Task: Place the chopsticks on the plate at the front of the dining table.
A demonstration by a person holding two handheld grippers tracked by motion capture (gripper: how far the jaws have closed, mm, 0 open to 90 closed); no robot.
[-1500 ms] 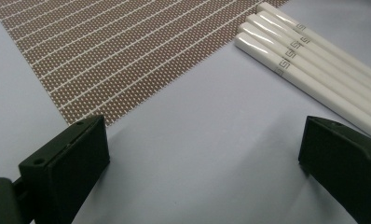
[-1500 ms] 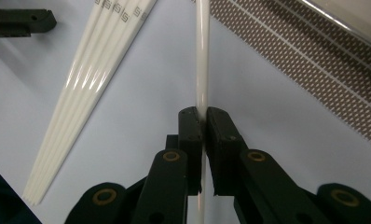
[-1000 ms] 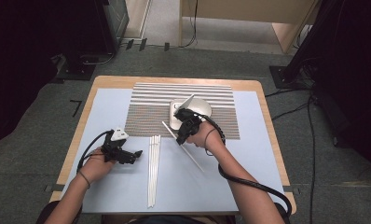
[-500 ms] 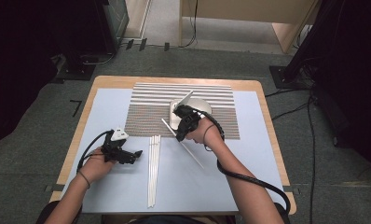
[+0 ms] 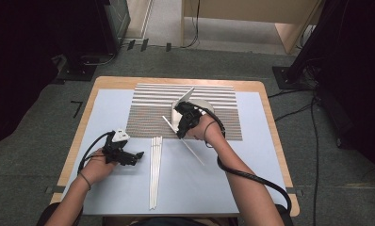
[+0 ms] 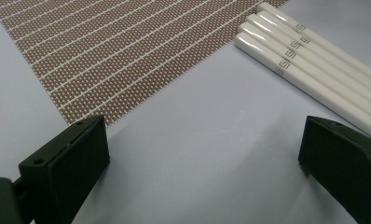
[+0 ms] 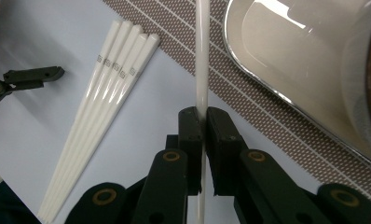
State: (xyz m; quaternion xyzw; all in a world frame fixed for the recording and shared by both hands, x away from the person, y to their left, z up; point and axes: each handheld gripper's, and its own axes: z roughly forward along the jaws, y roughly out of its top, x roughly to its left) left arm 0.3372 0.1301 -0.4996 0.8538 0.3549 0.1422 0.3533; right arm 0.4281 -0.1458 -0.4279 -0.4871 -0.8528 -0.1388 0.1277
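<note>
Close to the person, a bundle of white chopsticks lies flat on the pale blue table cover. Just left of it the left gripper sits low over the cover with its jaws wide apart, holding nothing. A bit farther out, the right gripper is squeezed tight on one single white chopstick, which slants over the edge of the brown striped mat. Behind it on the mat sits what looks like a white bowl, tipped maybe, though it's hard to tell.
</note>
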